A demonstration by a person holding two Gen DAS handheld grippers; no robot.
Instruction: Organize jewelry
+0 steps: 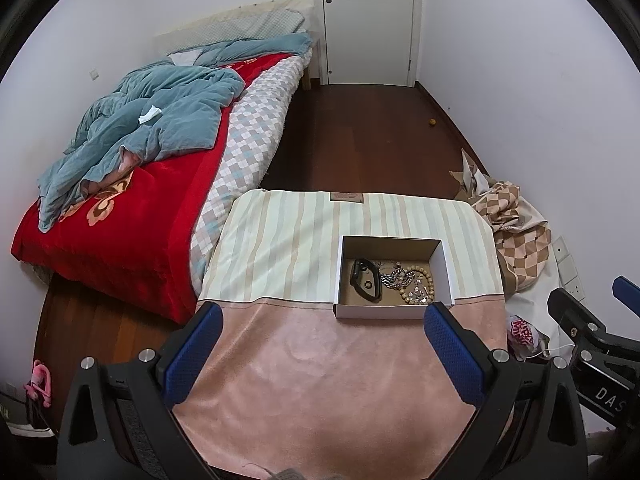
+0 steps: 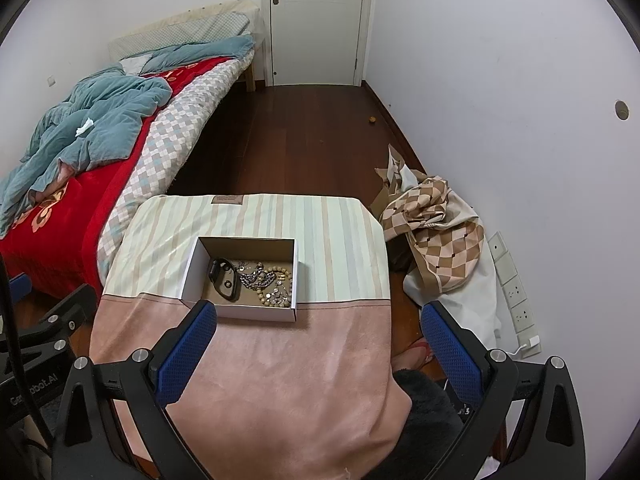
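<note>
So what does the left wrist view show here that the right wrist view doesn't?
Only the left wrist view shows the pink object on the floor by the bed and a red-printed bag beside the table.

Only the right wrist view shows the round hole in the wall and the whole row of wall sockets.

Both show the open box on the covered table, holding a black watch, a chain and a bead bracelet, with both grippers open and empty.

Jewelry (image 1: 400, 280) in box (image 1: 380, 311) on table (image 1: 320, 380), bed (image 1: 120, 200) left, door (image 1: 368, 20) behind.
</note>
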